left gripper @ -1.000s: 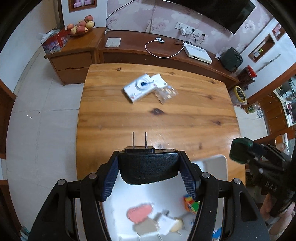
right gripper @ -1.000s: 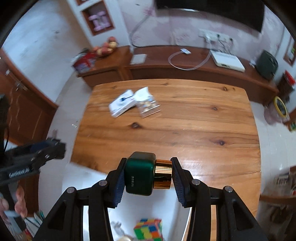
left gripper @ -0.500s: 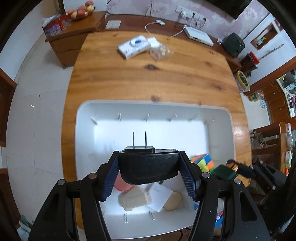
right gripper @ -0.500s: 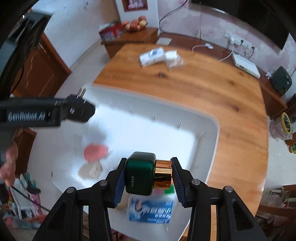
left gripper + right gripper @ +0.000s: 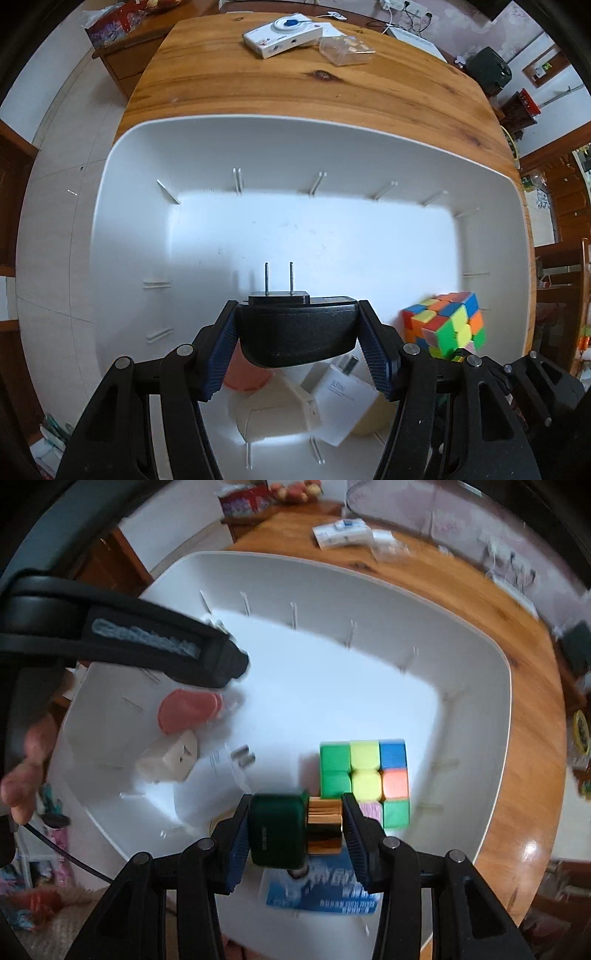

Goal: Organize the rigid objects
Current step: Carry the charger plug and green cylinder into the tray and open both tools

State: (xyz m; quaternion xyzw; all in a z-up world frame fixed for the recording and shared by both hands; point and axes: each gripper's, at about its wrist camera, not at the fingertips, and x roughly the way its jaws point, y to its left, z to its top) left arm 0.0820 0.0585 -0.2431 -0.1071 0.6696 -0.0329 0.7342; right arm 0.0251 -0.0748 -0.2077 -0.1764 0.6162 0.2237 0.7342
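My left gripper (image 5: 297, 338) is shut on a black power adapter (image 5: 295, 339) with two prongs pointing forward, held low inside the white plastic bin (image 5: 258, 147). My right gripper (image 5: 293, 830) is shut on a dark green bottle with a gold cap (image 5: 280, 830), also low inside the bin (image 5: 480, 657). In the bin lie a colourful puzzle cube (image 5: 364, 779) (image 5: 445, 325), a pink piece (image 5: 188, 709), a beige plug block (image 5: 168, 762), a white adapter (image 5: 218, 779) and a blue-printed packet (image 5: 321, 890). The left gripper shows blurred in the right wrist view (image 5: 147, 646).
The bin sits on a wooden table (image 5: 258, 81). On the table's far side lie a white box (image 5: 282, 35) and a clear plastic packet (image 5: 345, 50). A wooden sideboard (image 5: 122, 40) stands beyond. Tiled floor lies to the left.
Both grippers have moved down into the bin with their objects still held. The bin now fills both views and its contents are much closer.
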